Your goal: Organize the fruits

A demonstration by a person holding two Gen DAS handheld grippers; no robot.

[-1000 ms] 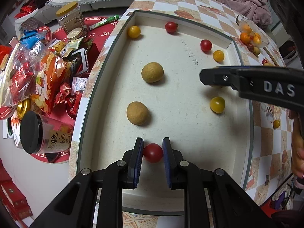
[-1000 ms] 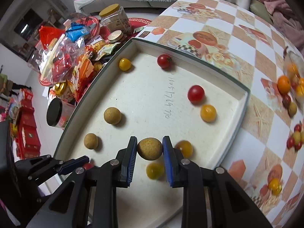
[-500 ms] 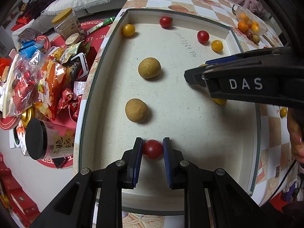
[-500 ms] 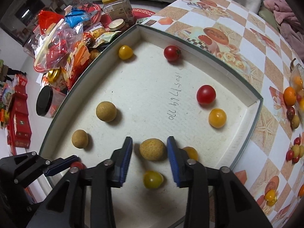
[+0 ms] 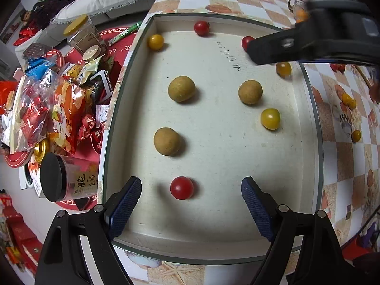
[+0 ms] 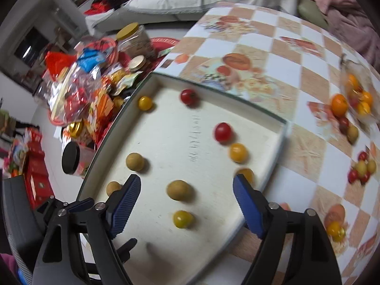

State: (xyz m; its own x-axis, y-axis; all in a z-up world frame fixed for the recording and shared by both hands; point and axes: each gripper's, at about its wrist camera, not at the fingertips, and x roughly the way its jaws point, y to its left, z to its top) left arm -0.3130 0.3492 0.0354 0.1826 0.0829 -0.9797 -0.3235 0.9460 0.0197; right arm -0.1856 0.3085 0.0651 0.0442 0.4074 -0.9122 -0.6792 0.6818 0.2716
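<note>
Left wrist view: the red tomato [image 5: 181, 187] lies on the tray floor [image 5: 213, 161] between my spread fingers, nearer the left pad and touching neither. My left gripper [image 5: 191, 205] is wide open and holds nothing. Beyond the tomato, up the left half of the tray, sit two brown fruits [image 5: 167, 141] [image 5: 181, 88], one behind the other. On the right half a third brown fruit [image 5: 250, 92] rests with a yellow tomato [image 5: 270, 118] just beside it on the near side. At the far wall are a yellow tomato [image 5: 156, 42] in the left corner and a red one [image 5: 201, 28] close to it. My right gripper [image 6: 185, 201] reaches in over the far right corner, partly covering another red tomato [image 5: 247, 42], with an orange-yellow one [image 5: 283, 68] below it by the right wall. In the right wrist view that gripper is also wide open and empty; the third brown fruit [image 6: 179, 190] and the yellow tomato [image 6: 182, 219] lie on the tray between its fingers, touched by neither. Left of the tray lies a heap of snack packets [image 5: 47, 109], with a black-lidded jar [image 5: 61, 180] at its near end. More small fruit [image 6: 342, 104] lies on the checked tablecloth [image 6: 273, 71] to the right, blurred.
</note>
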